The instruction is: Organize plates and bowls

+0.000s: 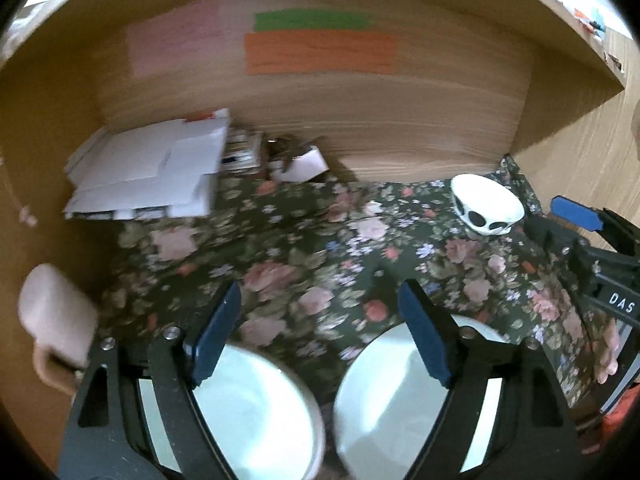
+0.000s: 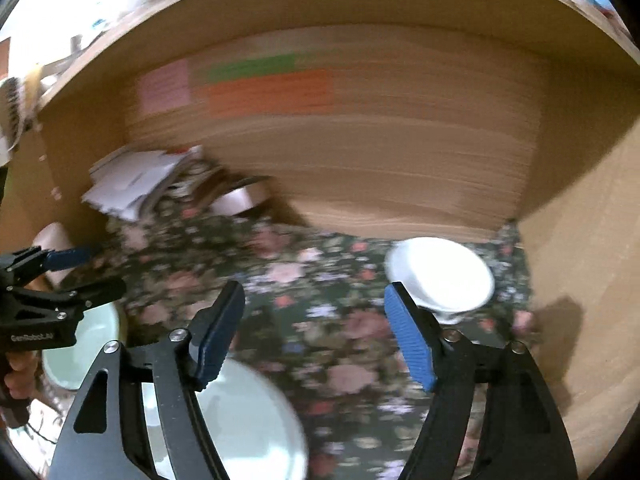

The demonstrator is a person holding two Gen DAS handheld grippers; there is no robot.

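Two pale green-white round dishes lie side by side on the floral cloth at the front of a wooden compartment: one under my left gripper's left finger, the other under its right finger. My left gripper hovers above them, open, with nothing between its pads. A white bowl with black spots stands at the back right. In the right wrist view my right gripper is open and empty, with the white bowl just beyond its right fingertip and a pale dish below its left finger.
A pink mug stands at the left wall. A stack of white papers and small clutter fill the back left. The wooden back wall bears coloured patches. The left gripper shows over another pale dish.
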